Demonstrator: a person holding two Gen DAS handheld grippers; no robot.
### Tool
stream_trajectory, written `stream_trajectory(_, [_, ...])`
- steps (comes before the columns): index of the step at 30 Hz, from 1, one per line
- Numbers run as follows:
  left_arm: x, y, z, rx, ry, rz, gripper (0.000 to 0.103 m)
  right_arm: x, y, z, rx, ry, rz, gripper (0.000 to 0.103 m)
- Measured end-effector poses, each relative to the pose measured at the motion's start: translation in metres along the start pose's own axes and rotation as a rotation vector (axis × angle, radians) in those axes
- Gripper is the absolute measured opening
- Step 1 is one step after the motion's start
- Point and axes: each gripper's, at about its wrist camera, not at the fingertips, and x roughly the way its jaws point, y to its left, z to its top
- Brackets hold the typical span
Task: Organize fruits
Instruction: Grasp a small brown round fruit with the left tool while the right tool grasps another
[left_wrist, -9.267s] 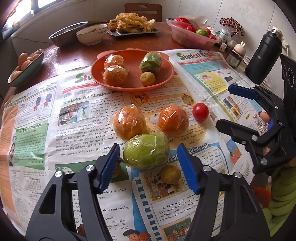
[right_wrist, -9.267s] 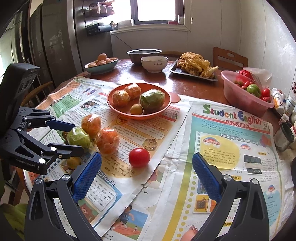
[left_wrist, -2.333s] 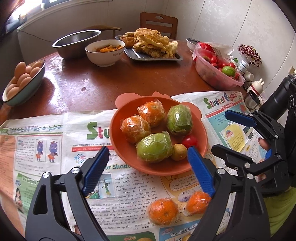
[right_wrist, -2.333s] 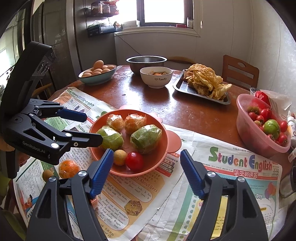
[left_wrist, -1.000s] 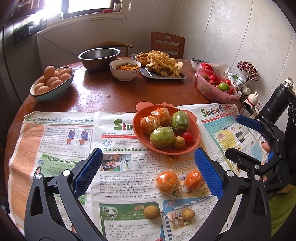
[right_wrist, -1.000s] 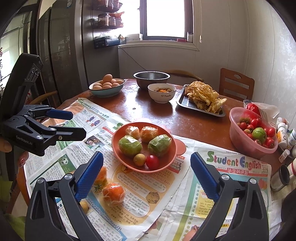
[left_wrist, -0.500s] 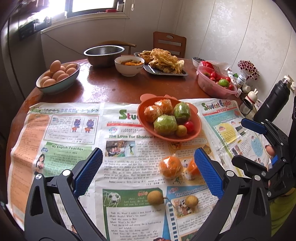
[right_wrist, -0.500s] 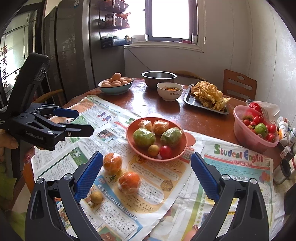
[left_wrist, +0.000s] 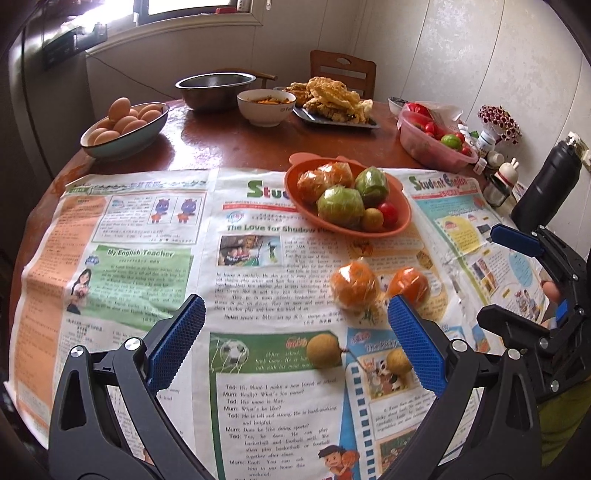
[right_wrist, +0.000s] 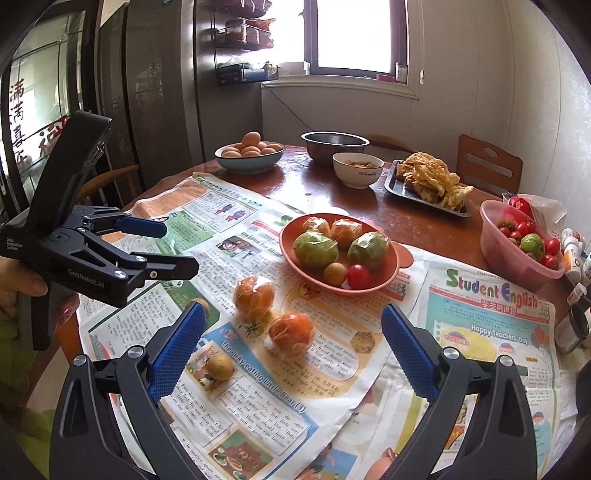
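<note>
Newspapered table (left_wrist: 155, 236): L gripper (left_wrist: 295, 347) & R gripper (right_wrist: 291, 347) hover level, jaws released.

Glossy brown wooden table (left_wrist: 229, 147), matt printed newspaper (left_wrist: 155, 280), shiny metal bowl (left_wrist: 216, 86), film-wrapped oranges (left_wrist: 354, 284).

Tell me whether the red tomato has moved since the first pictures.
Yes. The red tomato left the newspaper, where it lay right of the wrapped oranges, and now sits in the orange plate beside a small yellow fruit.
</note>
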Motion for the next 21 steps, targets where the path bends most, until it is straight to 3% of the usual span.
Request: stream_trajectory(21, [0.002, -0.001, -0.026, 0.016, 0.030, -0.004, 0.093, 0.002, 0.025, -0.021, -0.026, 0.038, 0.018, 0.096])
